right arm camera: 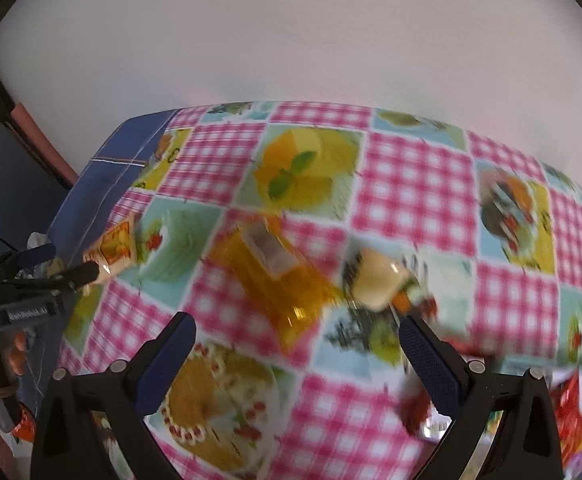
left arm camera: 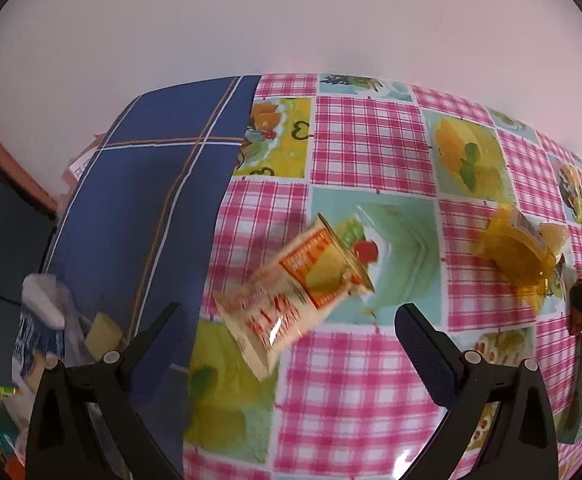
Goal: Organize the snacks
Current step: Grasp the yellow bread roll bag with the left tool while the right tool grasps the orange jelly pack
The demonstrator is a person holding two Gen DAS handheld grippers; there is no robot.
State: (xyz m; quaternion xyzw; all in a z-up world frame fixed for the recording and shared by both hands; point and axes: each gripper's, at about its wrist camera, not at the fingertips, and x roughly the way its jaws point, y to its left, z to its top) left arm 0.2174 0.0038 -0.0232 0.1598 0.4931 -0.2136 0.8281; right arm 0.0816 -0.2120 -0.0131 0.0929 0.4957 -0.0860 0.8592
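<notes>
A cream and orange snack packet (left arm camera: pixel 291 296) lies on the patterned tablecloth, blurred, just ahead of my open left gripper (left arm camera: pixel 287 316); it also shows at the left in the right wrist view (right arm camera: pixel 113 252). An orange translucent snack pack (right arm camera: pixel 279 276) with a white label lies ahead of my open right gripper (right arm camera: pixel 297 330), and it shows in the left wrist view (left arm camera: pixel 519 248) too. A pale yellow jelly cup (right arm camera: pixel 377 276) lies to its right. Both grippers hold nothing.
The pink check tablecloth (left arm camera: pixel 371 148) adjoins a blue cloth (left arm camera: pixel 147 184) on the left. Several packets (left arm camera: pixel 43 320) lie at the left edge. Red wrappers (right arm camera: pixel 571 412) lie at lower right. The left gripper (right arm camera: pixel 51 264) appears at the left of the right wrist view.
</notes>
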